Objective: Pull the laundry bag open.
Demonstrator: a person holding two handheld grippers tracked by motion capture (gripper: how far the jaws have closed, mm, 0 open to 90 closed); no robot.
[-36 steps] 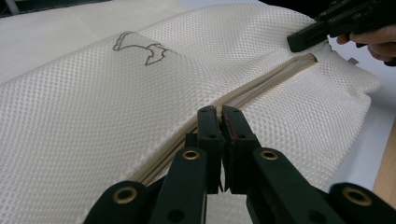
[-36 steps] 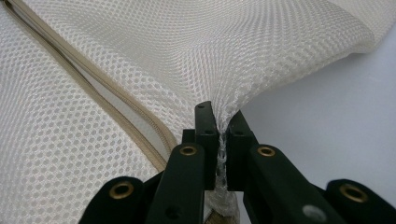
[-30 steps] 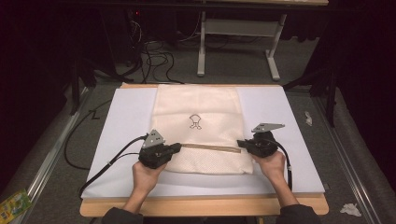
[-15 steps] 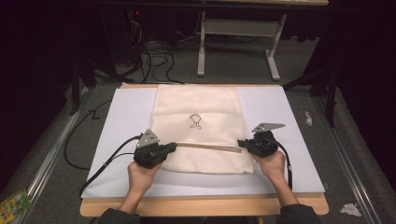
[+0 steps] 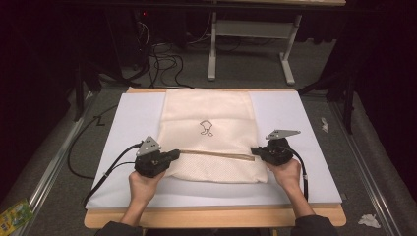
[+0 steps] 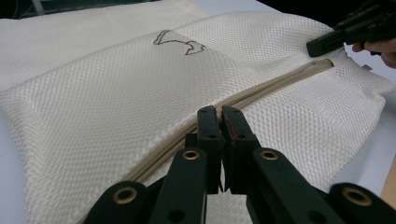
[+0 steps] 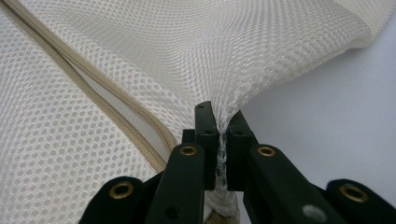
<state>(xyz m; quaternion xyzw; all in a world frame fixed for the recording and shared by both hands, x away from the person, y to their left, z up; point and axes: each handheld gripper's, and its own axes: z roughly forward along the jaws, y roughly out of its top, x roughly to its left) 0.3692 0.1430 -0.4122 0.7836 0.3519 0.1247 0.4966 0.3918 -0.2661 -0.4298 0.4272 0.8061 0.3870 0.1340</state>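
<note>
A cream mesh bag (image 5: 211, 113) lies flat on a white mat (image 5: 133, 118), with a tan zipper (image 5: 216, 155) running across its near part. At the zipper's left end my left gripper (image 5: 176, 155) is shut on the zipper pull; in the left gripper view its jaws (image 6: 219, 116) meet right on the zipper line (image 6: 280, 84). My right gripper (image 5: 254, 151) is shut on the mesh at the zipper's right end. A tuft of mesh (image 7: 233, 46) is drawn up between its jaws (image 7: 222, 123), with the zipper (image 7: 93, 84) to the left.
The mat covers a wooden table (image 5: 211, 216). A small dark emblem (image 5: 206, 128) is printed on the bag's middle. Cables trail from both grippers toward the table's front. Beyond the table are floor cables (image 5: 162, 54) and a grey desk frame (image 5: 251, 29). Crumpled paper (image 5: 369, 220) lies on the floor at right.
My left gripper has slid a little to the left along the zipper line, and the visible tan strip has grown longer on that side. The right gripper has stayed put.
</note>
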